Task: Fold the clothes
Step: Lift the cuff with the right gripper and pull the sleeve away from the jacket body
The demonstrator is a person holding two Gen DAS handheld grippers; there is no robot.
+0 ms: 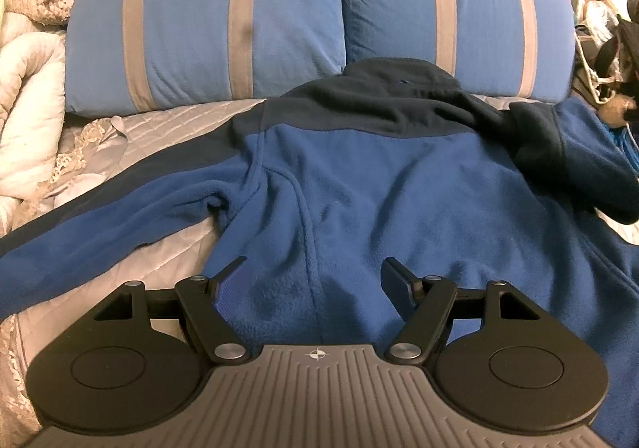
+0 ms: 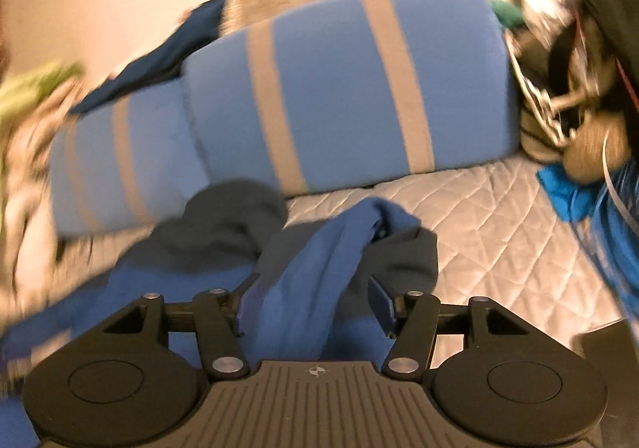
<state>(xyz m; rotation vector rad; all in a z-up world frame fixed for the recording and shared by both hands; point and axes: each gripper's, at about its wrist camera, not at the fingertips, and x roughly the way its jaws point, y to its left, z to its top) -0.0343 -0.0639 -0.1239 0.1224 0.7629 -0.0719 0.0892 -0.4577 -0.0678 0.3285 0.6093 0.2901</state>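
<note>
The right gripper (image 2: pixel 309 300) stands with its jaws parted around a bunched length of blue sleeve (image 2: pixel 319 264). The cloth lies loose between the pads, which do not appear to press on it; the view is blurred, so any light touch on either side cannot be ruled out. The left gripper (image 1: pixel 313 282) hangs with its jaws wide apart and nothing between them, just above the lower back of the fleece jacket (image 1: pixel 379 176).

The jacket is the landmark here. It lies back-up on the quilted bedspread (image 1: pixel 167 120), its dark collar (image 1: pixel 391 76) against the two striped blue pillows (image 1: pixel 207 28) beyond it. On the jacket's right side the sleeve has been brought over the shoulder, its dark cuff end (image 1: pixel 559 152) lying across the body panel. On the jacket's left side the other sleeve (image 1: pixel 100 216) stretches straight out over the bedspread, unfolded. Past the jacket's right edge sits a heap of bags and soft toys (image 1: pixel 607 48); past its left edge, piled bedding (image 1: pixel 28 48).

By this reading, the first sleeve fold is being set down on the right side. The next move likely calls for lifting the right gripper clear without dragging the cloth, then having the left gripper take the outstretched sleeve near its cuff and carry it across the back to match.
</note>
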